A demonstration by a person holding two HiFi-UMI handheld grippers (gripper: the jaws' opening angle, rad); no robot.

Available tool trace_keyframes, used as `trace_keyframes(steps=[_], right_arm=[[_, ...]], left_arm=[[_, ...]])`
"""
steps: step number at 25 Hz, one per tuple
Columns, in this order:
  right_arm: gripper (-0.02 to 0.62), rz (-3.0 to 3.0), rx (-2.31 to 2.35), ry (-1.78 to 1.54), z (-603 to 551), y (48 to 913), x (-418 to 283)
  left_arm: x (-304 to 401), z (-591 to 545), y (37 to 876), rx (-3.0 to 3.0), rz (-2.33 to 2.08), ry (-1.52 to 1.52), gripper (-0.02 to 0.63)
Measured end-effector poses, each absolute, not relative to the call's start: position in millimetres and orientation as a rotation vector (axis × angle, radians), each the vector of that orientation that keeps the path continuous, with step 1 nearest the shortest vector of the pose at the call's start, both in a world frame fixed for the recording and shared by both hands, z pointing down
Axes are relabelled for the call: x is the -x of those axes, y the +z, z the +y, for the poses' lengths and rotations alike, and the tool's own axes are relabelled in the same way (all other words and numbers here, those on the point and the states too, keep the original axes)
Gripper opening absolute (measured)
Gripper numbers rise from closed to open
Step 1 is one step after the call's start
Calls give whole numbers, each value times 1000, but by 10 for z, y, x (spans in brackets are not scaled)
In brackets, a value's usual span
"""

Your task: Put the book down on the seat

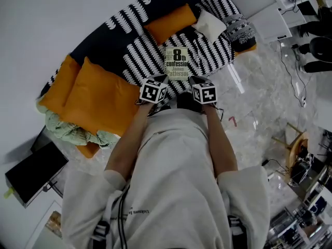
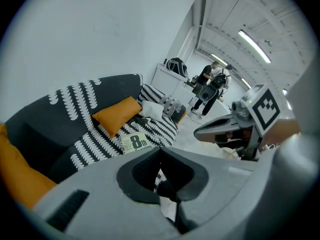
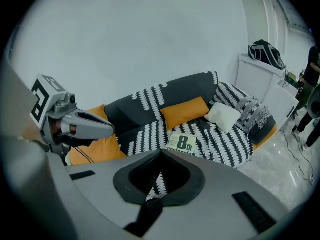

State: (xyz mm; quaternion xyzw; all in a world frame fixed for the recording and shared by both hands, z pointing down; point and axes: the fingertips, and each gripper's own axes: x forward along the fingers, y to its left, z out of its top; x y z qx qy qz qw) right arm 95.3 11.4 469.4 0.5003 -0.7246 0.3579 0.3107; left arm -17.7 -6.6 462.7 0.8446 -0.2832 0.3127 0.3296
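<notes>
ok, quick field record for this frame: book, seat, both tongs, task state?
book: pale paperback book with a large black "8th" on its cover, lying flat, cover up
seat: black-and-white patterned sofa; the book rests on its seat
left tongs: shut, empty, by the book's near edge
right tongs: shut, empty, by the book's near edge
behind book: orange rectangular cushion and white pillow, both apart from it
task state: book is down on the seat, not held
</notes>
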Motion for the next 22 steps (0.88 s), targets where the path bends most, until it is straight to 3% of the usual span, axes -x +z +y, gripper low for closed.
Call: trace_keyframes(steps=[22], right_arm=[[6, -1939, -1319, 901, 3, 4640, -1008]], left_arm=[[172, -113, 4661, -2182, -769, 825, 9]])
